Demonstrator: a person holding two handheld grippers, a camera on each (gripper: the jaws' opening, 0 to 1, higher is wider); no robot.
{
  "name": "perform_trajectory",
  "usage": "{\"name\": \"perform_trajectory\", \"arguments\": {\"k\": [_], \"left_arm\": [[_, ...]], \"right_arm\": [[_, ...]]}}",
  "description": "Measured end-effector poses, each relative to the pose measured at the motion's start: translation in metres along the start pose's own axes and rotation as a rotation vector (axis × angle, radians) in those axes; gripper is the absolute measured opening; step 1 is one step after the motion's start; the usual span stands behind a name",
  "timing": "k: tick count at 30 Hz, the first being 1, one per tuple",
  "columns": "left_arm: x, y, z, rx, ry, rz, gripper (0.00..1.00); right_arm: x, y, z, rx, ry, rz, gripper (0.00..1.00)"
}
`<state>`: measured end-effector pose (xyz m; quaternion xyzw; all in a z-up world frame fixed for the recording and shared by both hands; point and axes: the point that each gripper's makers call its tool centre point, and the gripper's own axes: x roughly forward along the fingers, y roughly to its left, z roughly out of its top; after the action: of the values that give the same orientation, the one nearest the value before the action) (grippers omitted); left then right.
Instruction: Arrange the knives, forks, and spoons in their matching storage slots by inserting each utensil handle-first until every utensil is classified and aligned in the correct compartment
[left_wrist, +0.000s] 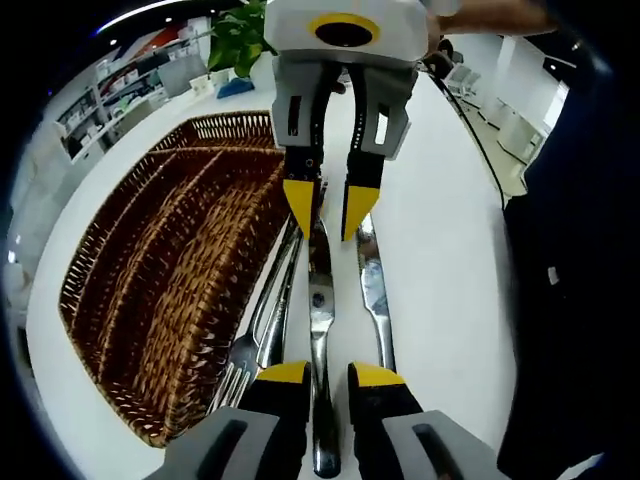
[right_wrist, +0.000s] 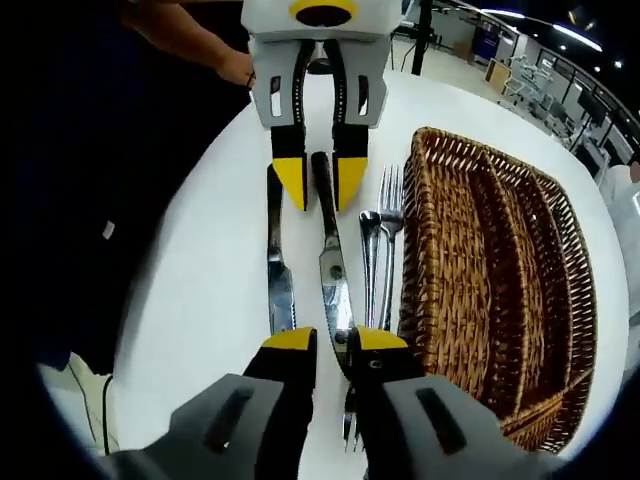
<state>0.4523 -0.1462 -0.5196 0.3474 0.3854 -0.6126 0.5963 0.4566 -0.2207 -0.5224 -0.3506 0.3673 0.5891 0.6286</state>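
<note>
Both claws are facing each other over one knife lying on the white table; the left gripper is standing released, its yellow-tipped jaws spread either side of the middle knife at 6 o'clock in the left gripper view, while the right gripper is hanging at 12 o'clock, also parted, tips straddling that knife's far end; in the right gripper view the right gripper is sitting at 6 o'clock and the left gripper at 12 o'clock, the middle knife running between them; whether any jaw is touching the metal I cannot tell. Open table is lying beyond the second knife toward 9 o'clock there, up to a person's dark clothing; at 3 o'clock the wicker basket is crowding close, its near wall just beside the fork and spoon. Handle ends nearest each camera are being hidden by the jaws; the basket's dividers are running lengthwise, its compartments hard to count.
</note>
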Motion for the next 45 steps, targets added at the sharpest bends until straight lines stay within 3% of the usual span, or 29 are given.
{"name": "perform_trajectory", "arguments": {"k": [11, 21, 27, 40, 45], "left_arm": [[0.006, 0.003, -0.002, -0.035, -0.008, 0.002, 0.14], [0.013, -0.001, -0.004, -0.055, -0.019, -0.002, 0.14], [0.014, -0.001, -0.003, -0.059, -0.026, -0.003, 0.14], [0.021, 0.0, 0.006, 0.095, -0.044, 0.043, 0.1], [0.021, 0.0, 0.007, 0.105, -0.071, 0.053, 0.07]], "right_arm": [[0.014, -0.003, -0.004, -0.108, 0.061, 0.011, 0.13], [0.015, 0.002, -0.003, -0.153, 0.098, 0.036, 0.11], [0.016, 0.0, -0.003, -0.079, 0.14, 0.034, 0.09], [0.015, 0.009, -0.003, 0.054, 0.095, 0.084, 0.09], [0.015, 0.01, -0.001, 0.124, 0.05, 0.132, 0.09]]}}
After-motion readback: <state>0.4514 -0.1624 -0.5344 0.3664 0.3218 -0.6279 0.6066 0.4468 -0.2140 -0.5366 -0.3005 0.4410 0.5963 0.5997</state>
